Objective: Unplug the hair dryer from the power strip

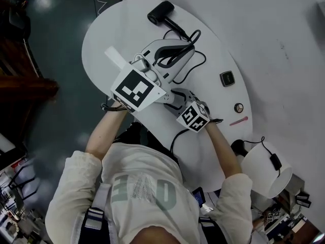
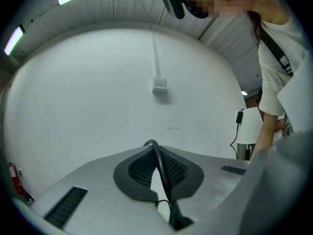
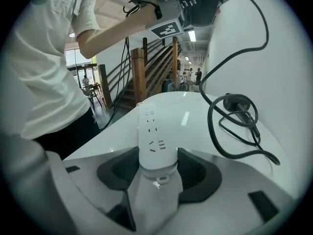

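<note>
Power strip clamped, cord pinched – one claw on each.
The right claw [image 3: 156, 168] grips the near end of the power strip [image 3: 152, 129], which lies flat on the bench [image 3: 193, 116] with its long axis running straight away. The bench edge is close on the strip's left – open room lies right, where the cord [image 3: 230, 131] coils. Above the strip, the left claw [image 2: 159, 180] is closed on that cord. The hair dryer [image 1: 161, 12] lies farthest beyond.

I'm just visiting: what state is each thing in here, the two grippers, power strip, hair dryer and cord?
Left gripper: shut on the cord, above the table.
Right gripper: shut on the power strip's near end.
Power strip: lying on the table, visible sockets empty.
Hair dryer: lying on the table.
Cord: partly lifted, rest looped on the table.
</note>
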The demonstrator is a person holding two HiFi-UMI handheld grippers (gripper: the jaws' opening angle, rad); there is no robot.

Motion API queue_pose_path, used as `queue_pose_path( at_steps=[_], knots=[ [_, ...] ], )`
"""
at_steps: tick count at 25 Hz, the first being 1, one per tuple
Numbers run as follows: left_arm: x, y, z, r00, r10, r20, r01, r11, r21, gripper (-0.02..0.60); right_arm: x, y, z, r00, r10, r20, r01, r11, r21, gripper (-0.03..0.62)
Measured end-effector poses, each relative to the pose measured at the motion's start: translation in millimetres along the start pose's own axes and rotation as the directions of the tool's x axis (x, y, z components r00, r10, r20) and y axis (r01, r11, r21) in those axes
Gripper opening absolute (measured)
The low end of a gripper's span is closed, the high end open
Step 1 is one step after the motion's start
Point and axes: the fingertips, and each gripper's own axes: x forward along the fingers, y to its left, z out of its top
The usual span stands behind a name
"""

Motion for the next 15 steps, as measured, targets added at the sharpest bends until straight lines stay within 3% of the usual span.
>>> queue_pose_path(
  at_steps=[5, 10, 15],
  knots=[
    [3.3, 13.9, -22.9, 0.999, 0.022, -0.045, -0.023, 0.999, -0.024, 0.002, 0.4, 1.2, 0.9, 1.000, -0.003, 0.010, 0.003, 1.000, 0.005, 0.250],
    [8.6, 34.6, -56.4, 0.991, 0.084, -0.103, -0.091, 0.994, -0.066, 0.002, -2.2, -1.0, 0.7, 1.000, -0.005, 0.011, 0.005, 1.000, 0.006, 0.251],
    [7.4, 56.3, -115.0, 0.961, 0.140, -0.238, -0.171, 0.979, -0.112, 0.002, 1.1, 4.3, 2.4, 0.999, 0.001, 0.040, -0.002, 1.000, 0.019, 0.250]
  ],
)
